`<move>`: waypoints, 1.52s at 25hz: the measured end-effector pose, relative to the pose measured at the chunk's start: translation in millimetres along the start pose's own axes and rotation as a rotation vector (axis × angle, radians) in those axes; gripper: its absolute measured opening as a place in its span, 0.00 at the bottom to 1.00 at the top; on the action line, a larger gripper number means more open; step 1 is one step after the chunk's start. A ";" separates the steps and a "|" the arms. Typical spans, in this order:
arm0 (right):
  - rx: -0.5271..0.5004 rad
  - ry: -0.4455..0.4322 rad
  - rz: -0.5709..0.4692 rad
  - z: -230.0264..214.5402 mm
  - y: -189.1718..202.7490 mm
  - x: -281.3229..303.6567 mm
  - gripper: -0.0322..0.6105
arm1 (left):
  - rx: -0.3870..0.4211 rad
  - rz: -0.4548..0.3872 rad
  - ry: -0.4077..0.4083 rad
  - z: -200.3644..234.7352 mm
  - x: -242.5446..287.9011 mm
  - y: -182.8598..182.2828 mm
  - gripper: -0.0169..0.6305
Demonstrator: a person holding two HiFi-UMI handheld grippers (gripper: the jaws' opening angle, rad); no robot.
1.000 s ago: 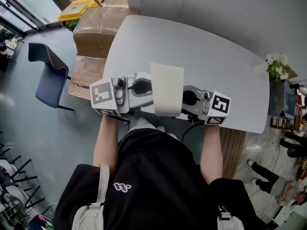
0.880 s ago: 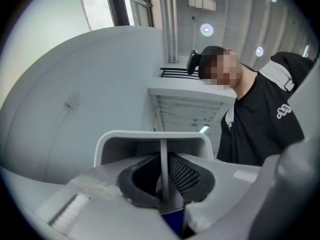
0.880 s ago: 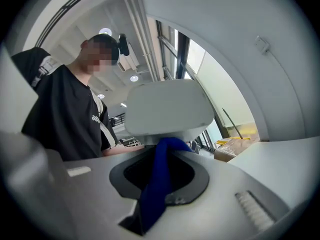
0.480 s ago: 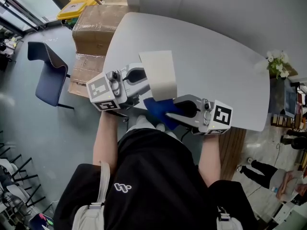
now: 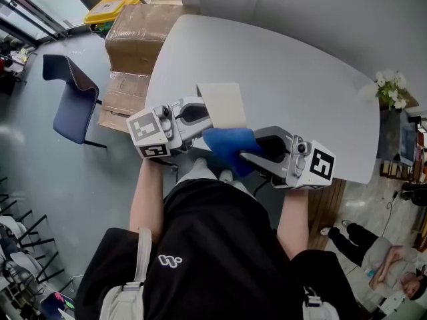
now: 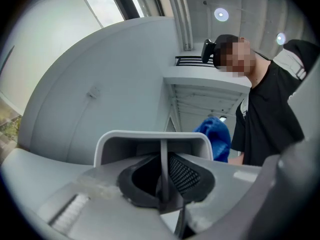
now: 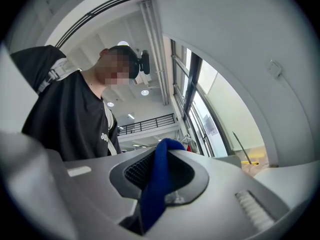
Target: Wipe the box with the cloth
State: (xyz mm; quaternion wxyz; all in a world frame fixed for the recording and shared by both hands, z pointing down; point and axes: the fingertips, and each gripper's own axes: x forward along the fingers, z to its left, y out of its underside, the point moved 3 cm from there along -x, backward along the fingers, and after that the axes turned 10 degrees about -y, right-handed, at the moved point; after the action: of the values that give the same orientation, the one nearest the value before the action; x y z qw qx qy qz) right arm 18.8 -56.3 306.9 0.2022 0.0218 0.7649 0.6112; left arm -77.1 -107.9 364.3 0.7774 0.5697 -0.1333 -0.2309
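In the head view a pale, flat white box [image 5: 222, 105] is held up over the near edge of the table. My left gripper [image 5: 198, 115] is shut on its left side. In the left gripper view the jaws clamp a thin wall of the box [image 6: 161, 143]. A blue cloth [image 5: 229, 147] bunches just below the box, touching its near edge. My right gripper [image 5: 252, 153] is shut on it. The right gripper view shows the cloth [image 7: 159, 170] folded between the jaws.
The curved grey table [image 5: 300, 92] stretches away beyond the box. Stacked cardboard cartons [image 5: 137, 42] stand off its far left corner, with a blue chair [image 5: 70, 95] on the floor to the left. White flowers [image 5: 387, 89] sit at the table's right end.
The box has dropped lower and tilted flatter. The blue cloth, hidden behind the box a second ago, has come up against the box's near edge with the right gripper.
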 end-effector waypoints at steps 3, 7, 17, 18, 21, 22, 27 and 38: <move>-0.018 0.045 -0.038 -4.9 -9.6 -4.4 0.13 | -0.019 -0.005 0.028 -6.3 -4.6 5.0 0.10; -0.035 0.097 -0.119 -14.0 -20.4 -13.0 0.14 | -0.058 -0.036 0.072 -13.7 -9.6 5.9 0.10; -0.047 0.322 -0.201 -47.7 -28.3 -38.5 0.14 | -0.047 -0.021 0.237 -47.7 -3.4 4.1 0.10; -0.048 0.346 -0.204 -51.5 -28.3 -41.7 0.14 | -0.053 -0.026 0.246 -49.4 -2.7 3.5 0.10; -0.049 0.405 -0.204 -60.1 -27.4 -48.5 0.14 | -0.080 -0.046 0.265 -52.3 -2.3 1.7 0.10; -0.049 0.425 -0.202 -62.0 -26.3 -50.9 0.14 | -0.086 -0.049 0.269 -52.8 -2.7 2.6 0.10; -0.041 0.516 -0.171 -68.3 -14.6 -63.0 0.14 | -0.097 -0.100 0.282 -54.8 -3.8 -2.5 0.11; -0.008 0.574 -0.031 -74.0 11.0 -64.6 0.13 | -0.100 -0.199 0.225 -37.1 -9.4 -28.9 0.11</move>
State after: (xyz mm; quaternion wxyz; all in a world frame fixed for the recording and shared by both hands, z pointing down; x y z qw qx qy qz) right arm 50.8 -140.2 348.2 -0.0130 -0.1647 0.7887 0.5922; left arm -73.7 -79.5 325.8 0.7883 0.5628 0.0234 -0.2477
